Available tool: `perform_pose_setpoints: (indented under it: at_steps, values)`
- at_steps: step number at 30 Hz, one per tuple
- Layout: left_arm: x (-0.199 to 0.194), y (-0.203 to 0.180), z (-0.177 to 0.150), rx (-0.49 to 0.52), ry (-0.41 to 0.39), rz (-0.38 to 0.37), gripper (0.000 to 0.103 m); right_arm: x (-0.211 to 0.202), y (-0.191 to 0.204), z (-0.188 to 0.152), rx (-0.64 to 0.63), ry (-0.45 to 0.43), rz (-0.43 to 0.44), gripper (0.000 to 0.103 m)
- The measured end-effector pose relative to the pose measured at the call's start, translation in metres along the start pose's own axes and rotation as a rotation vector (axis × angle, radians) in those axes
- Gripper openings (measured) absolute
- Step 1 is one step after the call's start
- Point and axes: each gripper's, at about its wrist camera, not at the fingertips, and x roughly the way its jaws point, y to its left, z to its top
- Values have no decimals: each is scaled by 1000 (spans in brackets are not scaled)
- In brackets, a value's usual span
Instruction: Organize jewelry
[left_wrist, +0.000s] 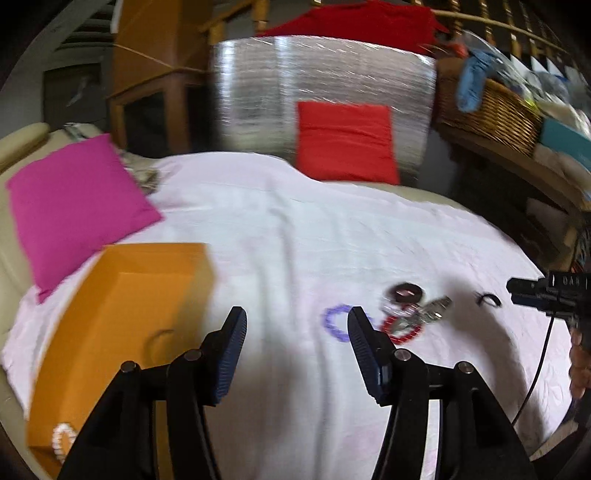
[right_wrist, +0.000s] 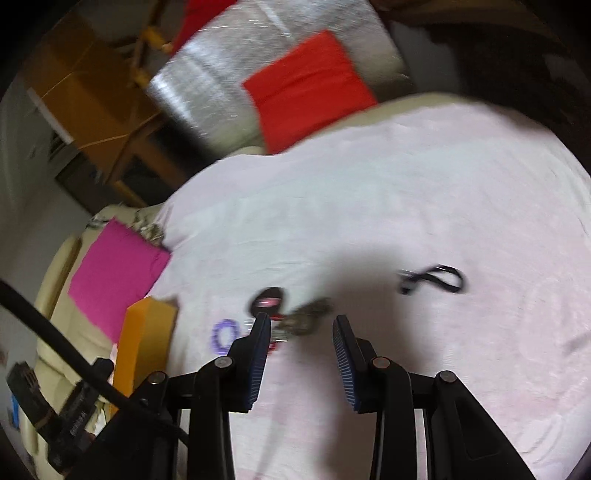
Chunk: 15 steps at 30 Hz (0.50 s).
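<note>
Before me I count a pale pink sheet (left_wrist: 295, 229) spread over a cream sofa (left_wrist: 22, 140), with a magenta cushion (left_wrist: 74, 199) lying at its left end and a red cushion (left_wrist: 345, 142) propped upright at the far edge. Behind the red cushion I note a silver foil-faced panel (left_wrist: 266, 96) with a red cloth (left_wrist: 354, 22) over its top, and left of that a wooden cabinet (left_wrist: 155, 66). To the right I list a wicker basket (left_wrist: 491, 110) on a wooden shelf, holding a blue cloth (left_wrist: 474, 79) and blurred clutter I cannot make out.
</note>
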Motion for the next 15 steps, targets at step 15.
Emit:
perform_pose_setpoints:
  at_steps: [15]
  values:
    - [83,-85,-12,178,168,-238,26,-28,-91,14,188,-13,-73,38]
